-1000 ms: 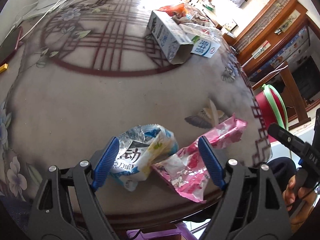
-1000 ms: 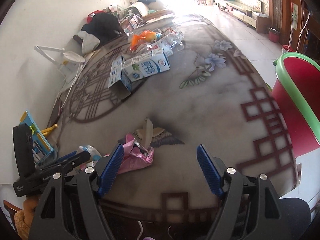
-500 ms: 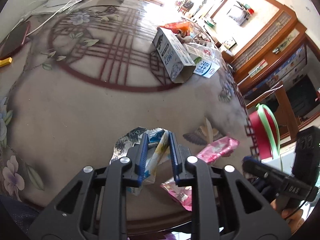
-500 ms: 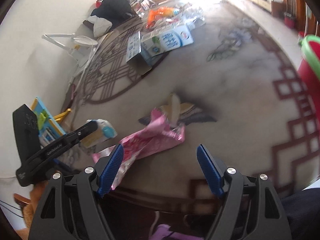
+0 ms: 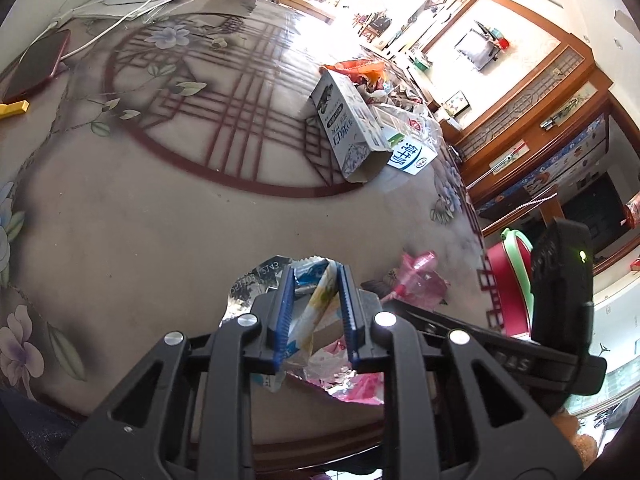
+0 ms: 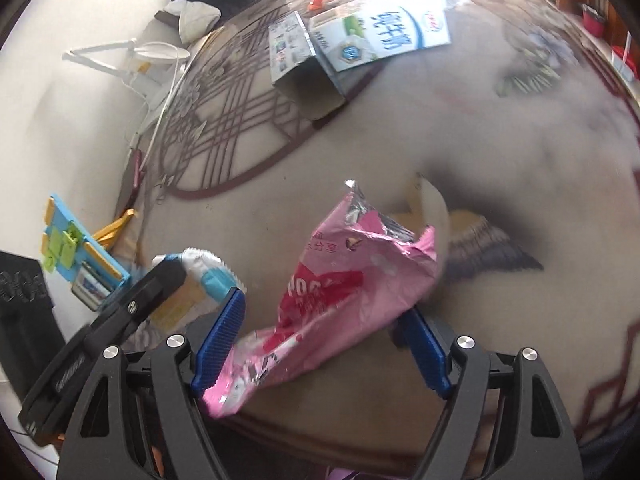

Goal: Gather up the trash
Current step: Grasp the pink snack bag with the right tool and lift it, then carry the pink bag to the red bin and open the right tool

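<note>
My left gripper (image 5: 313,312) is clamped narrow on the blue-and-white wrapper (image 5: 316,300), low in the middle of the left wrist frame. My right gripper (image 6: 320,340) stands wide, its blue fingers (image 6: 220,336) on either side of the pink wrapper (image 6: 340,292), which lies crumpled at the lower centre of the right wrist frame at the near edge of the table (image 6: 500,140). Two milk cartons (image 6: 384,36) lie together towards the top of that frame. A red bin with a green rim (image 5: 514,276) shows at the right of the left wrist frame, beyond the table edge.
</note>
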Available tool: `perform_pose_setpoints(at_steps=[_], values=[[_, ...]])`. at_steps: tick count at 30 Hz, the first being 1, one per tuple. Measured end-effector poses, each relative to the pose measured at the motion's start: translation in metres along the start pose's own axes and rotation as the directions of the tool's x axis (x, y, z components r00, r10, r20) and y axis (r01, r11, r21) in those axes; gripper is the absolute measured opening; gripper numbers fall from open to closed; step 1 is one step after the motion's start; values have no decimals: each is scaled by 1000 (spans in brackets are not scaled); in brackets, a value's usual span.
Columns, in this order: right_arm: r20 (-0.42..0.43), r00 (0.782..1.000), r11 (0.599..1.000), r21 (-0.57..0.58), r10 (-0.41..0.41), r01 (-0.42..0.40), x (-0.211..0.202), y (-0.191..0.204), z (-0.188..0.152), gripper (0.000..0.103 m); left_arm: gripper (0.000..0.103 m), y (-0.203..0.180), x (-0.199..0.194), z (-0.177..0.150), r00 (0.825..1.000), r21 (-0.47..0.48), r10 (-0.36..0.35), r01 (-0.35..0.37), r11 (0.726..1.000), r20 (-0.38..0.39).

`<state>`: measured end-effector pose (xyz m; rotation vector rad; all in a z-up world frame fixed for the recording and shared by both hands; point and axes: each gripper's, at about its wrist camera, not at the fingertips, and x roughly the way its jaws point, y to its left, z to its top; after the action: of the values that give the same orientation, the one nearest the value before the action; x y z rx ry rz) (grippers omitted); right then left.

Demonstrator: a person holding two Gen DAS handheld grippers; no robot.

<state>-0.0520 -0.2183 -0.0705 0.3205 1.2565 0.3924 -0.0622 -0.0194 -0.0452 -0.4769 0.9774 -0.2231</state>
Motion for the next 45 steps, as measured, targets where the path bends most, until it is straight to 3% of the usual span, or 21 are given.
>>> perform_pose_setpoints(at_steps=[7,12,19,23,33,45], values=[[35,995,990,-110,-88,92,8,18,4,75,21,0,0,1,1000,2,1,-1,1000,2],[36,994,985,-134,-102,106,10,18,2,73,21,1,-1,1,1000,-6,1,-1,1000,4],[38,997,987,-141,-66,71,8,18,1,36,21,2,-1,1,1000,-8,6,-6,1000,4],[76,996,991,-122,-42,51,-3,15,2,23,21,4,-1,1,1000,-14,7,-7,1000,5],[189,982,998,-62,-3,15,-44,-1,7,21,21,3,0,1,1000,-4,21,-21,1000,4],[255,967,999,-34,12,-3,-73,-17,7,21,21,1,2,0,999,23,53,-53,998,2]])
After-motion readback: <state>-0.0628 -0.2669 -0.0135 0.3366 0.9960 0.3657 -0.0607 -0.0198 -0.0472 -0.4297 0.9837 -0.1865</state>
